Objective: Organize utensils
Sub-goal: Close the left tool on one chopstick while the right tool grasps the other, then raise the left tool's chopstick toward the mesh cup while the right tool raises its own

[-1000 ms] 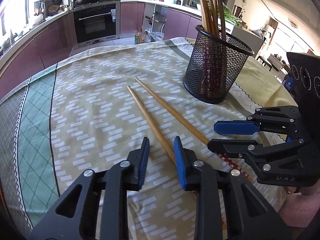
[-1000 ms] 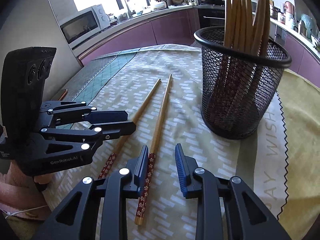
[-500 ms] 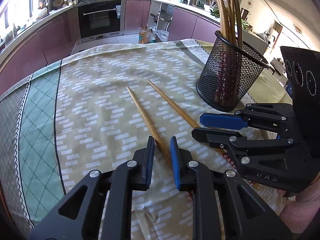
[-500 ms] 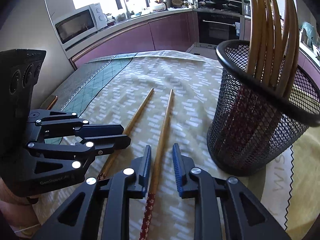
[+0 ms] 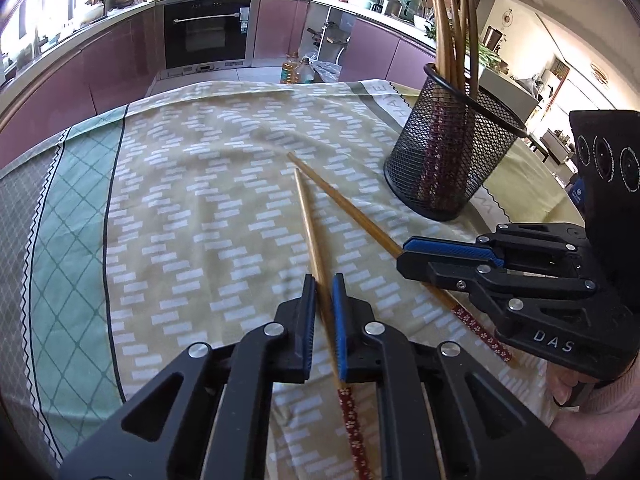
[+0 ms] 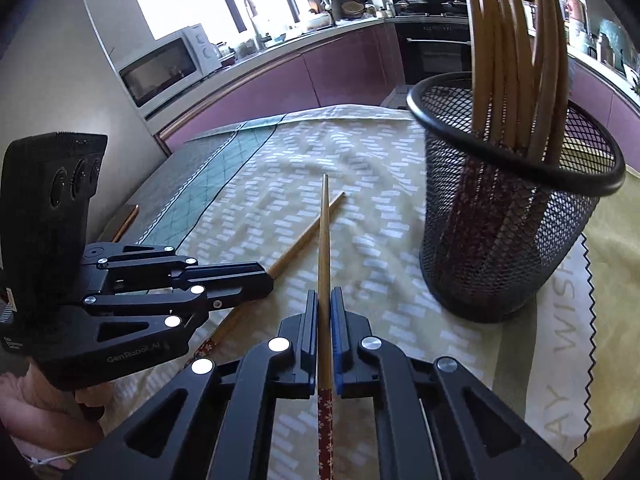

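Chopsticks on the patterned tablecloth (image 5: 200,208), beside the black mesh holder (image 5: 452,160) – one chopstick (image 5: 316,256) pinched in the left gripper (image 5: 324,292), the other chopstick (image 6: 325,240) pinched in the right gripper (image 6: 324,308) – jaws just closed.

Wooden chopsticks (image 5: 310,224), black wire-mesh holder (image 5: 448,160), woven tablecloth (image 5: 200,208).

The tablecloth (image 5: 192,208) lay bare to the left and beyond the chopstick tips, offering open passage. The mesh holder (image 5: 448,160), upright and packed with chopsticks (image 6: 516,52), blocked the right side. The two grippers stood close together, leaving little room between.
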Available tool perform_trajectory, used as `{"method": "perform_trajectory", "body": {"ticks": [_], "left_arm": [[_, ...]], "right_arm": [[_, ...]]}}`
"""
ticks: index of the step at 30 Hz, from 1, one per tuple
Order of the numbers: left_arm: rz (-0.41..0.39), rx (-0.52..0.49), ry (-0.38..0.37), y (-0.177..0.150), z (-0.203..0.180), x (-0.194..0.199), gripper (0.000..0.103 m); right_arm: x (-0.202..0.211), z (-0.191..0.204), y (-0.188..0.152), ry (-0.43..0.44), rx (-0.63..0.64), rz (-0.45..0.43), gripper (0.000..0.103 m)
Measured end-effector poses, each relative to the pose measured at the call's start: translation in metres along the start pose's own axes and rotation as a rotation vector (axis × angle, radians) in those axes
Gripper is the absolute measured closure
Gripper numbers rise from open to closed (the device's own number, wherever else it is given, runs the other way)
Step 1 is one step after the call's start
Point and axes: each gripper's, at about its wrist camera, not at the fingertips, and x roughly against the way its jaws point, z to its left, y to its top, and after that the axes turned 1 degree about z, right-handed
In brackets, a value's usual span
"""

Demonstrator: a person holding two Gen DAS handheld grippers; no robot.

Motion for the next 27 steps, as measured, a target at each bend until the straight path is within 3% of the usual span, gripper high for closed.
{"method": "perform_trajectory", "body": {"ticks": [27], "left_arm": [[0.010,-0.092,0.071,0.009,-0.014,-0.011,0.093]], "right_arm": [[-0.015,0.012,0.000,-0.050,0.031,0.016,0.094]]}}
